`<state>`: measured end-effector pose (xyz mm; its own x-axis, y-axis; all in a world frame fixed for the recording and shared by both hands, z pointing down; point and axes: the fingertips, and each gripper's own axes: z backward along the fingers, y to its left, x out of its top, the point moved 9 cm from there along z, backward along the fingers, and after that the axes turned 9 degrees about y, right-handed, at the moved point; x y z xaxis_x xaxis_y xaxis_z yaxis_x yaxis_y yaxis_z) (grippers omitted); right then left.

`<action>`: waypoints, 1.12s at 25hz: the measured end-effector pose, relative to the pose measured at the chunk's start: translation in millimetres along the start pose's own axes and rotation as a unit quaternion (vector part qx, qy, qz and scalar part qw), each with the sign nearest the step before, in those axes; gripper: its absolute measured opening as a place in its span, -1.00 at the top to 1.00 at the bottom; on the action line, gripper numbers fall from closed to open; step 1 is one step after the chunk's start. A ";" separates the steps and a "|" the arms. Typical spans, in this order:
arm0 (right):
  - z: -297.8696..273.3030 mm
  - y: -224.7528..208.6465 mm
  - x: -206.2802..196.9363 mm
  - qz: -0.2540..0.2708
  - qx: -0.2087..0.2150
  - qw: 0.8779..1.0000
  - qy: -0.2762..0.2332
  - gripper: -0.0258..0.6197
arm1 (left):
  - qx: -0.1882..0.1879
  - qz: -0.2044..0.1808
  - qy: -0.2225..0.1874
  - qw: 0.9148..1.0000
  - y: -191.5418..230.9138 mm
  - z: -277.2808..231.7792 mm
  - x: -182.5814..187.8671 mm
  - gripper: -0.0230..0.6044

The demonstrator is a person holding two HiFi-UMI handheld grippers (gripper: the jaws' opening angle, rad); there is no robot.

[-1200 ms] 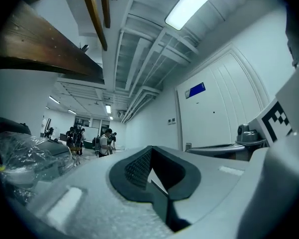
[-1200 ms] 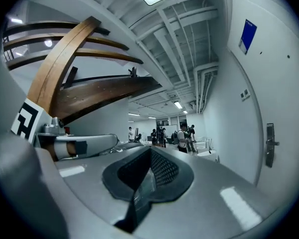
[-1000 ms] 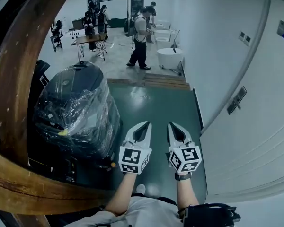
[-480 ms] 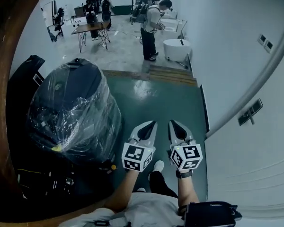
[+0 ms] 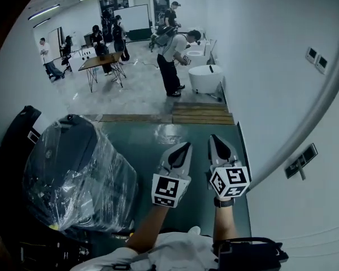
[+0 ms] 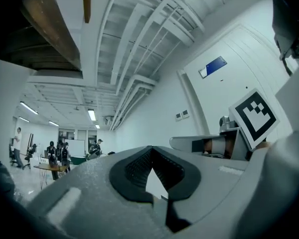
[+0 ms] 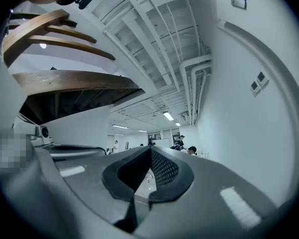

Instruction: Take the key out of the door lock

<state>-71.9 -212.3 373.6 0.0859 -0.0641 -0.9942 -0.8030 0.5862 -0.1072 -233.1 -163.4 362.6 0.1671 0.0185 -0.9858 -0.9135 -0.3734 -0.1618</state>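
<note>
Left hand-held gripper [image 5: 186, 146] was clenched, empty | right hand-held gripper [image 5: 212, 138] clenched, empty | door handle [image 5: 300, 160] stood at its three o'clock

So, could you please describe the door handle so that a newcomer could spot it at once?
Start at the white door filling the head view's right edge, right of the green floor. The door handle is the long dark plate on it, with a lever sticking out, unlike the two small pale square switches on the wall above.
</note>
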 end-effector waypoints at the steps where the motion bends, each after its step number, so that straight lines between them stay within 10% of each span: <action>1: -2.6 -19.1 -1.6 -0.005 -0.011 1.000 0.003 0.91 | -0.012 0.006 -0.005 1.000 -4.9 -20.7 -0.1 0.92; 11: 32.6 -204.6 -14.2 -0.032 -0.230 0.972 0.027 0.91 | -0.279 0.052 0.005 0.959 -107.2 -243.8 -13.5 0.92; 19: 52.6 -304.4 12.9 -0.007 -0.421 0.907 -0.028 0.91 | -0.483 0.062 -0.019 0.873 -184.5 -396.6 14.7 0.92; 23: 83.5 -324.1 -8.4 -0.036 -0.516 0.855 -0.020 0.91 | -0.577 0.050 -0.014 0.815 -230.7 -433.6 8.2 0.92; 28: 126.6 -349.3 -29.2 -0.070 -0.587 0.807 -0.006 0.91 | -0.634 0.041 0.025 0.772 -298.4 -459.4 -12.1 0.92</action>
<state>280.8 -313.0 440.0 0.2244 -0.0513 -0.9731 -0.7894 -0.5951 -0.1507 207.9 -478.3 443.6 0.1717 -0.0773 -0.9821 0.1715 -0.9794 0.1071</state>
